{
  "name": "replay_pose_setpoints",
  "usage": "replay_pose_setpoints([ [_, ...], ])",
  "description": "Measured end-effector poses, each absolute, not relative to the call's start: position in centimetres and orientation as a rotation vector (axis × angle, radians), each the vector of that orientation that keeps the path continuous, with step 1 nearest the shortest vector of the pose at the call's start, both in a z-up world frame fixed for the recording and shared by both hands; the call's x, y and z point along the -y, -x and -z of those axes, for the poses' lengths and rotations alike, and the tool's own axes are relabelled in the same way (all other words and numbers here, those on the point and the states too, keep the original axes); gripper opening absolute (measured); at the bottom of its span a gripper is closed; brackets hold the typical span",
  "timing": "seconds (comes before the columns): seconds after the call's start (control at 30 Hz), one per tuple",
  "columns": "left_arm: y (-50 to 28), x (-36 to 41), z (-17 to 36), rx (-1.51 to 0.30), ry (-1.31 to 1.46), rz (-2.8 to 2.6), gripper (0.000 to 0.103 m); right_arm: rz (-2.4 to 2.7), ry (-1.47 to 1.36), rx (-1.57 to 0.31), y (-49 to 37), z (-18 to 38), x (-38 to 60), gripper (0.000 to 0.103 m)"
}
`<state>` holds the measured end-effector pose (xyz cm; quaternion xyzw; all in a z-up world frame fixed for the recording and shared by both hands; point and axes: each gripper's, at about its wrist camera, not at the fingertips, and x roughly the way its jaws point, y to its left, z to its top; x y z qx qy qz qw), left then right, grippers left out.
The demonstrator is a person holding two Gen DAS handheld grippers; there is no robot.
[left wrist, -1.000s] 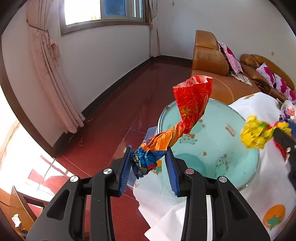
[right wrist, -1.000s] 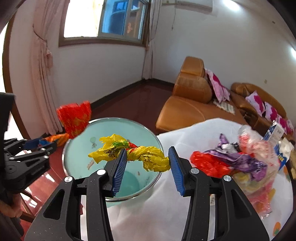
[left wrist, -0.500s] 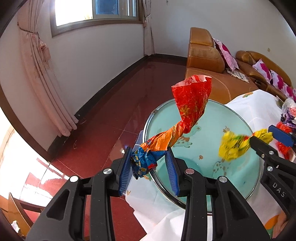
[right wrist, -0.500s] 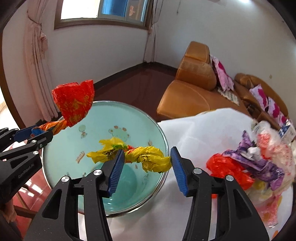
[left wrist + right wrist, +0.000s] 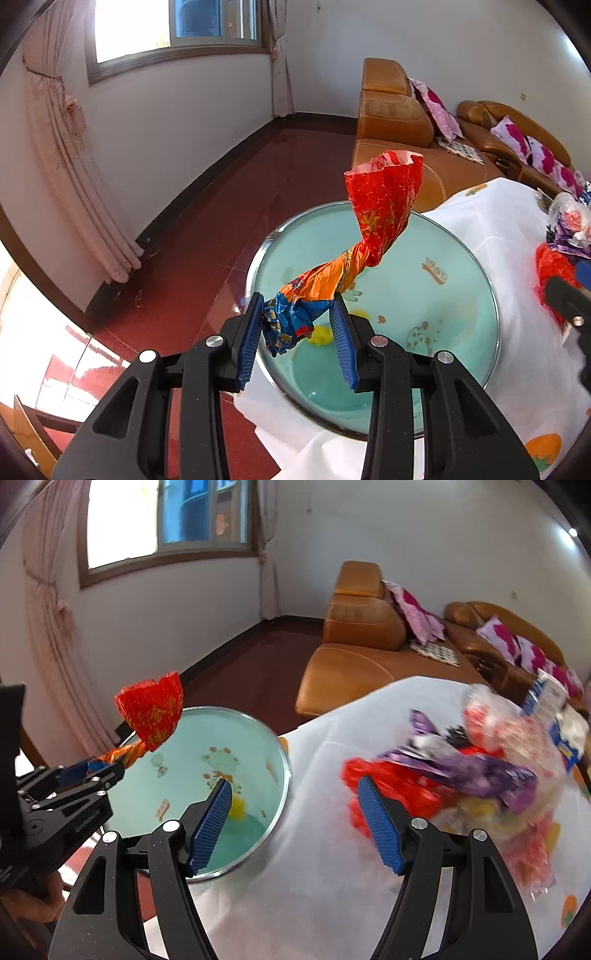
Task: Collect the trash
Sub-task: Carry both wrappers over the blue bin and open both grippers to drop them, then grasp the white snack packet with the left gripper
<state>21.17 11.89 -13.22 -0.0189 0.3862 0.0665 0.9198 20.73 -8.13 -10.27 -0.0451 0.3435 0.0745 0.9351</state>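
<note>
My left gripper [image 5: 297, 314] is shut on the blue end of a twisted red, orange and blue wrapper [image 5: 380, 206], holding it above the near edge of a teal basin [image 5: 424, 236]. A crumpled yellow wrapper [image 5: 238, 808] lies loose at the bottom of the basin [image 5: 221, 731]. My right gripper [image 5: 295, 786] hovers over the basin's right rim and the white cloth. Its jaws are opening and nothing is between them. The right wrist view also shows the left gripper [image 5: 96, 770] with the red wrapper [image 5: 151, 712].
A heap of crumpled wrappers and bags [image 5: 461, 771] lies on the white tablecloth [image 5: 332, 886] to the right, with a blue and white carton [image 5: 546, 694] behind it. An orange leather sofa [image 5: 354, 672] stands beyond the table. Red floor and a curtain [image 5: 74, 177] are on the left.
The right gripper's jaws widened and let go of the yellow wrapper, which fell into the basin. That gripper then swung right toward the trash heap. The left gripper moved in over the basin.
</note>
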Motion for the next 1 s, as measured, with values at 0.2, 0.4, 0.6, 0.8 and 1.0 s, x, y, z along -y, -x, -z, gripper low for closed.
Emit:
replay_pose_setpoints([
  [0.2,-21.9,-10.4,13.5,-0.813,-0.002,-0.124,0.040,-0.107,0.051,-0.673,-18.9,9.2,10.3,0.070],
  [0.4,-21.0,-9.9,13.1,-0.802,-0.027,-0.189,0.078,-0.078,0.015,-0.671,-17.3,9.2,12.4,0.072],
  [0.6,-19.7,-8.5,12.2,-0.808,-0.013,-0.170,0.082,-0.058,-0.044,-0.660,-15.7,9.0,14.6,0.076],
  [0.8,-17.6,-4.0,11.6,-0.789,-0.025,-0.073,0.092,-0.003,-0.074,-0.653,-13.5,9.0,17.7,0.083],
  [1.0,-16.2,-0.5,11.9,-0.796,-0.060,0.007,0.093,0.070,-0.095,-0.652,-11.1,9.4,21.1,0.086],
])
